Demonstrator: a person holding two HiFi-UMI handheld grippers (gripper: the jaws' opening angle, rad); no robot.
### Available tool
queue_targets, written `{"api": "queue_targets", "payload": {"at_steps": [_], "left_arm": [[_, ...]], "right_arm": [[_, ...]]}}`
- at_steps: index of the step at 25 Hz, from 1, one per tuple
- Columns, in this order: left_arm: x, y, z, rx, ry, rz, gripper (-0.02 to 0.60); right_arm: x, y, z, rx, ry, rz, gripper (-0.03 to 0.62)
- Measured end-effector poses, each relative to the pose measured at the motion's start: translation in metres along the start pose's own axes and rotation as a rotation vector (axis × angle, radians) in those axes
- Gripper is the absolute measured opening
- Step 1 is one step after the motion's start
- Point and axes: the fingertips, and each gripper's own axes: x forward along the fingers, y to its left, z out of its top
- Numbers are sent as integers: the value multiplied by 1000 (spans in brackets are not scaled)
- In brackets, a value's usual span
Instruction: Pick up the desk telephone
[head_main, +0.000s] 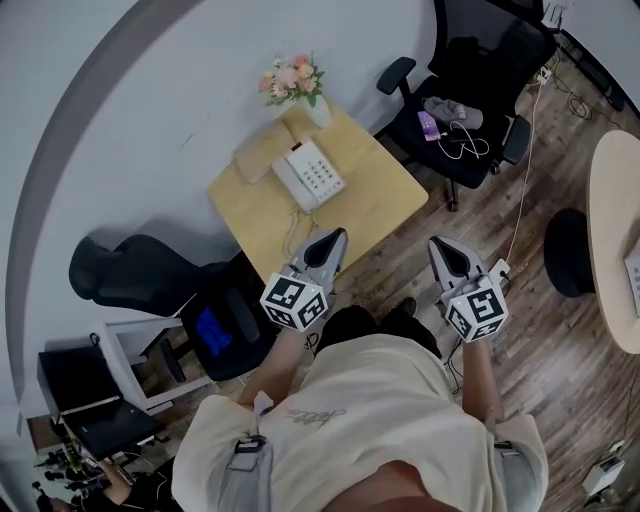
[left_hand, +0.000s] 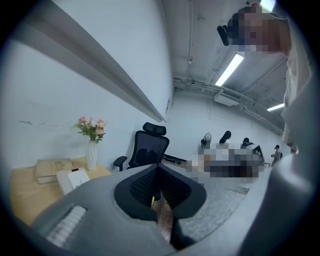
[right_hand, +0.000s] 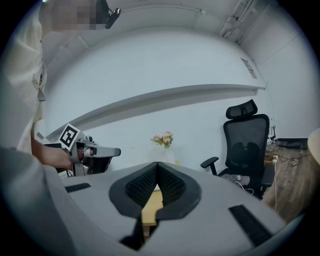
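Near the upper middle of the head view, the desk telephone (head_main: 310, 174) lies on a small wooden table (head_main: 378, 205). It sits beside a tan book (head_main: 258, 152) and a vase of pink flowers (head_main: 296, 82). Lower in the frame, the left gripper (head_main: 331, 243) and right gripper (head_main: 441, 250) are both clear of the telephone. Each has its jaws pressed together with nothing between them. A black office chair (head_main: 470, 95) stands at upper right.

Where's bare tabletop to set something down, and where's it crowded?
Free: the table half to the right of the phone, out to the corner nearest the chair. There is also a narrower strip in front of the phone, crossed by its cord. Crowded: the wall side, where the book, phone and vase sit close together.
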Motion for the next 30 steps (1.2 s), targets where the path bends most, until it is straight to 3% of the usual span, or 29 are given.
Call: {"api": "queue_targets", "payload": {"at_steps": [7,12,21,24,30], "left_arm": [[25,31,-12,-27,33,39,17],[54,60,-13,-66,23,28,17],[90,113,58,11,-108,46,17],[82,134,54,54,-78,80,17],[54,189,40,-31,-90,225,17]], "right_arm": [[40,-14,-12,-14,77,63,0],[64,-29,-7,-35,126,61,0],[143,-42,43,-97,123,127,0],[183,-32,48,-96,123,175,0],[248,4,53,-151,148,313,0]]}}
